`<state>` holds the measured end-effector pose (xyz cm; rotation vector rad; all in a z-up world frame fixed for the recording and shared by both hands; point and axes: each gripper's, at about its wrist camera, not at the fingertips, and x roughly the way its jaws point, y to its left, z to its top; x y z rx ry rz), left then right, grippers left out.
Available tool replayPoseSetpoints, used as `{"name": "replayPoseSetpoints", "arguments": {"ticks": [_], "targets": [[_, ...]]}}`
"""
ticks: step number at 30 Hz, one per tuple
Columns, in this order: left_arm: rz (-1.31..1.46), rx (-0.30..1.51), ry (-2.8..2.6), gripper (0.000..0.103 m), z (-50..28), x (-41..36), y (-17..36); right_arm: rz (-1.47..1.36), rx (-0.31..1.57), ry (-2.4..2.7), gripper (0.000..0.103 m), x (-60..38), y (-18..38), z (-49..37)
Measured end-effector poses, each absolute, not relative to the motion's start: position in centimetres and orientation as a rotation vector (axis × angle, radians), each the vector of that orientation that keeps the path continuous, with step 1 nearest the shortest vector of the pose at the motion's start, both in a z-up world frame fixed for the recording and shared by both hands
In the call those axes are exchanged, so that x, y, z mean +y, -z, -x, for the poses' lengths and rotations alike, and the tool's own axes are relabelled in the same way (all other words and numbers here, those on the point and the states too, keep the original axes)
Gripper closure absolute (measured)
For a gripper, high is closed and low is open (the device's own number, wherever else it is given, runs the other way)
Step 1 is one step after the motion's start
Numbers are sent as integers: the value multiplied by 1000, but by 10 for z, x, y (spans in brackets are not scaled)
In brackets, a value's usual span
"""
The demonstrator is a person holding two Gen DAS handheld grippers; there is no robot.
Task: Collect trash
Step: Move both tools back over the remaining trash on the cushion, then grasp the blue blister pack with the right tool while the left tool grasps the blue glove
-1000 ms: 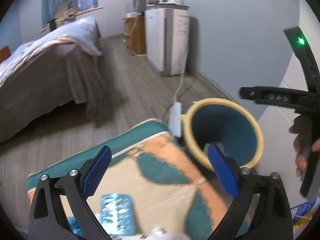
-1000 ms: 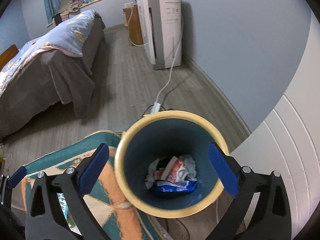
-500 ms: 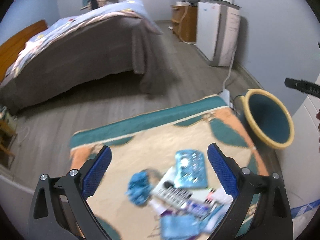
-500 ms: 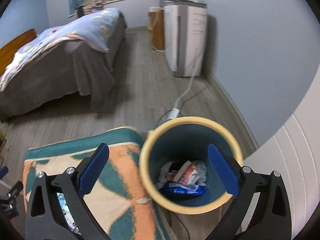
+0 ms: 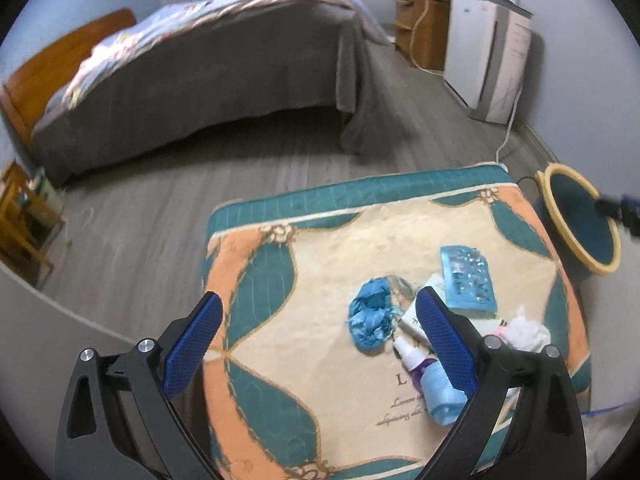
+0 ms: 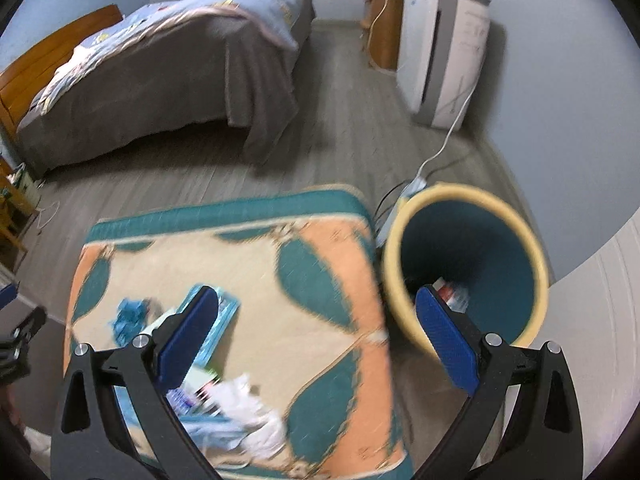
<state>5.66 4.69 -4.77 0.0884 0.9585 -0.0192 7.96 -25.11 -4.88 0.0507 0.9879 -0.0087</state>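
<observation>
A patterned teal, orange and cream table (image 5: 280, 264) holds a pile of trash at its right side: a crumpled blue wrapper (image 5: 370, 316), a blue blister pack (image 5: 468, 278), a small purple-and-blue bottle (image 5: 428, 380) and white crumpled tissue (image 5: 526, 330). My left gripper (image 5: 320, 340) is open and empty above the table, left of the pile. A teal bin with a yellow rim (image 6: 464, 264) stands right of the table (image 6: 320, 280) and holds wrappers. My right gripper (image 6: 316, 336) is open and empty above the table's right edge and the bin. The trash pile (image 6: 224, 400) shows blurred there.
A bed (image 5: 208, 76) with a grey skirt stands across the wooden floor. A white appliance (image 5: 488, 52) and a wooden cabinet (image 5: 424, 32) stand along the far wall. A cable and power strip (image 6: 416, 188) lie on the floor behind the bin. A wooden stand (image 5: 20, 216) sits far left.
My left gripper has swung left and back from the bin, and the trash pile has come into its view. My right gripper has drifted left from over the bin toward the table. Both stayed open.
</observation>
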Motion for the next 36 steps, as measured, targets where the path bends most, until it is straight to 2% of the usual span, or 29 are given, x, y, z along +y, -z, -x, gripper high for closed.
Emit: {"name": "replayPoseSetpoints", "arguments": {"ticks": [10,20,24,25,27,29,31,33,36], "targets": [[-53,1042,54,7,-70,44,72,-53,1143,0,6,-224,94,-68],[-119,1137,120,7,-85,34,121,-10,1215,0,6,-196,127,-96],[-81,1173,155,10,-93,36,143,-89,1233,-5,6,-194,133,-113],[-89,1175,163,12,-94,34,147,-100,1238,-10,6,-191,136,-117],[-111,1184,191,23,-97,29,155,-92,1248,-19,6,-186,140,-122],[-115,1198,213,27,-99,26,163,-82,1262,-29,6,-180,146,-128],[-111,1209,236,35,-100,24,168,-92,1273,-37,6,-176,152,-132],[-126,1219,251,49,-101,22,174,-117,1283,-45,6,-172,157,-135],[-133,1214,265,60,-101,23,174,-163,1297,-68,6,-165,162,-139]]}}
